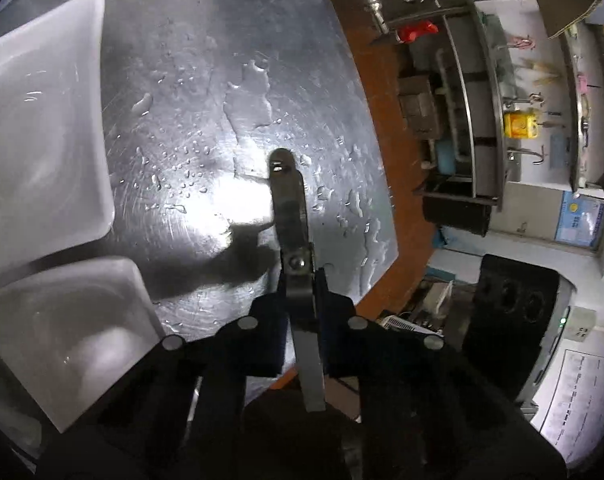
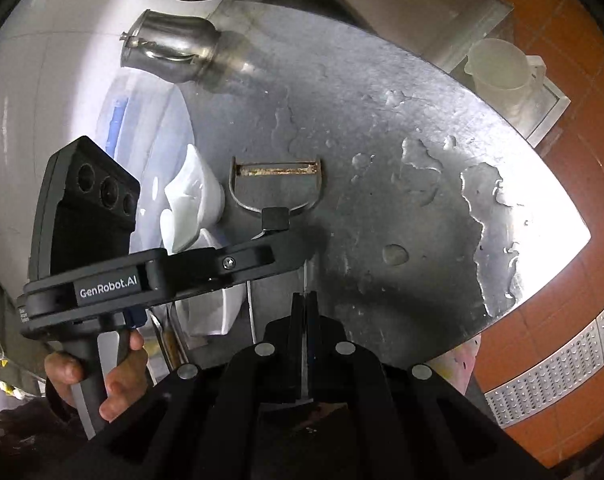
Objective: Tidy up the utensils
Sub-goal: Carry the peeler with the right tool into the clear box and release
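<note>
A metal Y-shaped peeler [image 2: 276, 184] with a rusty blade hangs over the wet steel table [image 2: 382, 160]. My left gripper [image 2: 276, 220] is shut on the peeler's neck just below the fork. In the left wrist view the peeler [image 1: 288, 200] appears edge-on between the closed fingers of the left gripper [image 1: 300, 276], its handle running back toward the camera. My right gripper [image 2: 306, 300] is shut on the thin end of the peeler's handle [image 2: 305, 276], below the left gripper. Both grippers hold the same peeler.
White square dishes [image 1: 42, 120] sit at the left of the table; they also show in the right wrist view [image 2: 194, 200]. A steel pitcher [image 2: 170, 52] lies at the back. A plastic measuring cup [image 2: 498, 68] stands on a tray at the right. The table edge drops to a red tiled floor [image 2: 562, 320].
</note>
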`<state>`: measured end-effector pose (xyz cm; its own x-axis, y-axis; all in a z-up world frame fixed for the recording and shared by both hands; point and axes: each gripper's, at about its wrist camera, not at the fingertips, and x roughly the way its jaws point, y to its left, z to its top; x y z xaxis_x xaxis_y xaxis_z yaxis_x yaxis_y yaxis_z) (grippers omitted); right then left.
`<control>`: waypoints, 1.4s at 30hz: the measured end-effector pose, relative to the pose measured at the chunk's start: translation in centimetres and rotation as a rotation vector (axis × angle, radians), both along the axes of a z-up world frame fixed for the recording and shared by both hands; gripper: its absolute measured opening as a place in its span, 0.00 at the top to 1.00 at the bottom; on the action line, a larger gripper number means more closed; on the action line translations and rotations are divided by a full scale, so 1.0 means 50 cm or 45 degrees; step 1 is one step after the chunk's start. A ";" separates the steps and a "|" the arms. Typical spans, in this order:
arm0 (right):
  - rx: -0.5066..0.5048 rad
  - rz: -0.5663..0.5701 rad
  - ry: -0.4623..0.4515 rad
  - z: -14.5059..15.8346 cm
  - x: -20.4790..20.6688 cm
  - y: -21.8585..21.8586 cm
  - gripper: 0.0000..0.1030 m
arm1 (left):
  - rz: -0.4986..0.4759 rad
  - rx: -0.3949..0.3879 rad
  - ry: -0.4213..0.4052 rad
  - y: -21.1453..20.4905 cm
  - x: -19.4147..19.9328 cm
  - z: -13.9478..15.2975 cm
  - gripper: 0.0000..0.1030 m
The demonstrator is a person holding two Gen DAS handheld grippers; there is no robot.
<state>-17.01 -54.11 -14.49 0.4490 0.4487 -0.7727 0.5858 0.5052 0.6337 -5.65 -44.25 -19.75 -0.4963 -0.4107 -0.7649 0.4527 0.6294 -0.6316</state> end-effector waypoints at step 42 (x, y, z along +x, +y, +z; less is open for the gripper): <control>-0.949 0.758 -0.119 0.328 0.643 0.274 0.93 | 0.428 -0.092 -0.492 0.243 0.588 0.222 0.31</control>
<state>15.15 -40.41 1.90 0.3800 0.0304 -0.9245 0.0659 0.9960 0.0598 23.77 -32.10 -8.64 -0.0150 -0.5573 -0.8302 0.4415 0.7413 -0.5055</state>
